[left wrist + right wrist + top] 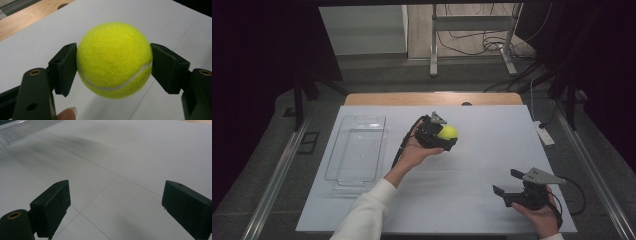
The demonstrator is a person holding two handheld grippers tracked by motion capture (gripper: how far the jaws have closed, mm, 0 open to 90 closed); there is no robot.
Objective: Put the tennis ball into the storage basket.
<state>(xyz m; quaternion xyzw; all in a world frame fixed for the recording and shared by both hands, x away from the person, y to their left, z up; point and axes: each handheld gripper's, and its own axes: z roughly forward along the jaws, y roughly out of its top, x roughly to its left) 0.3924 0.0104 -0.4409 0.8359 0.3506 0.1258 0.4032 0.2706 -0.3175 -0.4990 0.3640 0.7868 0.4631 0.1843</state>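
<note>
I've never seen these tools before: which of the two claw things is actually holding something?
The left gripper, out over the middle of the table: its jaws are clamped on a yellow tennis ball. The right gripper, near the table's front edge, is open with nothing between its jaws.

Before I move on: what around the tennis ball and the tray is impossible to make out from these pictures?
- Tennis ball: its far side is hidden by the ball itself in the left gripper view; in the high view the left gripper covers its lower part.
- Clear tray: whether anything small lies inside is too faint to tell in the high view; the right gripper view's top edge cuts it off.
- Right gripper: the hand covers its body.
</note>
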